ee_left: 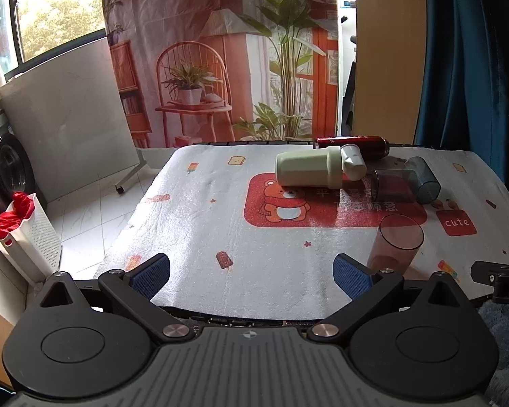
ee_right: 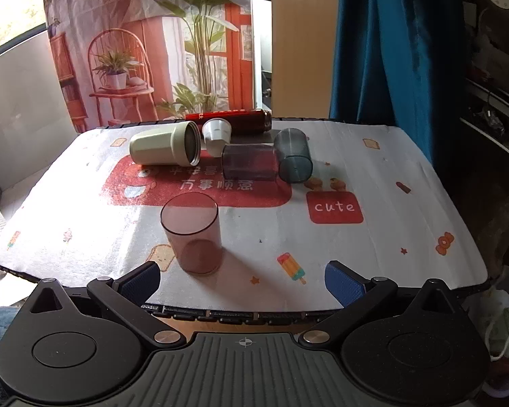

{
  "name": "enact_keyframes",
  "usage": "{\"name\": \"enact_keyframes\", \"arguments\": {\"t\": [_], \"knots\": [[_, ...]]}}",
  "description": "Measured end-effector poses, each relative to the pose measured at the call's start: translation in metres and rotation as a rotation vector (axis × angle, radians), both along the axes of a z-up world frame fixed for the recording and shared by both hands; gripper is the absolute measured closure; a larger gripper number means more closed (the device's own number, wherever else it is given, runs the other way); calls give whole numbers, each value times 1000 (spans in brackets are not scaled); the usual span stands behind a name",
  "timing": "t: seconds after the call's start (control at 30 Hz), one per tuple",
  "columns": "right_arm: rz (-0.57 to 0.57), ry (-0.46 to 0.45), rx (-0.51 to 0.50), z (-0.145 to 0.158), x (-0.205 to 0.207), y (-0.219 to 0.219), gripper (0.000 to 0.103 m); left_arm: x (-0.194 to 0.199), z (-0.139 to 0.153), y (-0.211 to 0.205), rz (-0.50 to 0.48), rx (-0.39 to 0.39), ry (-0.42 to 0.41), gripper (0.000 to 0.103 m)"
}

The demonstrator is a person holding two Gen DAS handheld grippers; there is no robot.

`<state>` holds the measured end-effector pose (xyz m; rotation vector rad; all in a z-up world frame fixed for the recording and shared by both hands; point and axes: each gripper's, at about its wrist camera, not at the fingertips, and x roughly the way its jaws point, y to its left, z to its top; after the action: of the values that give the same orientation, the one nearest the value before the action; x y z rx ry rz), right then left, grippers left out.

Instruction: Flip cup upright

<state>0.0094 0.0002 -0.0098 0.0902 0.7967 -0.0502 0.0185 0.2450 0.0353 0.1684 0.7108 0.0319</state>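
A clear pink cup point(ee_right: 191, 234) stands upright near the table's front, also in the left wrist view point(ee_left: 395, 244). Behind it lie several cups on their sides: a pale green mug point(ee_right: 164, 147) point(ee_left: 308, 171), a small white cup point(ee_right: 216, 135) point(ee_left: 353, 161), a smoky grey cup point(ee_right: 249, 162) point(ee_left: 393, 185) and a blue-grey cup point(ee_right: 293, 159) point(ee_left: 424, 179). My right gripper point(ee_right: 242, 283) is open and empty, just in front of the pink cup. My left gripper point(ee_left: 251, 276) is open and empty at the front edge, left of the pink cup.
A red bottle point(ee_right: 232, 120) lies at the table's back edge. The table carries a white printed cloth point(ee_right: 373, 237) with a red bear patch. A white laundry basket point(ee_left: 27, 237) stands on the floor at left. A blue curtain point(ee_right: 383, 44) hangs at back right.
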Motion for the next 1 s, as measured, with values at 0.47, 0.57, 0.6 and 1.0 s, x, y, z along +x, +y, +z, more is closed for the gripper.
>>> {"name": "enact_keyframes", "arguments": {"t": [0.47, 0.57, 0.6, 1.0], "knots": [[7, -12, -23, -1, -1, 4, 0, -5, 2, 0, 4, -2, -15, 0], [8, -15, -26, 0, -1, 4, 0, -6, 2, 1, 6, -10, -21, 0], [8, -16, -26, 0, -1, 3, 0, -6, 3, 1, 6, -12, -22, 0], [12, -26, -39, 3, 0, 4, 0, -8, 3, 4, -2, -17, -14, 0]]}}
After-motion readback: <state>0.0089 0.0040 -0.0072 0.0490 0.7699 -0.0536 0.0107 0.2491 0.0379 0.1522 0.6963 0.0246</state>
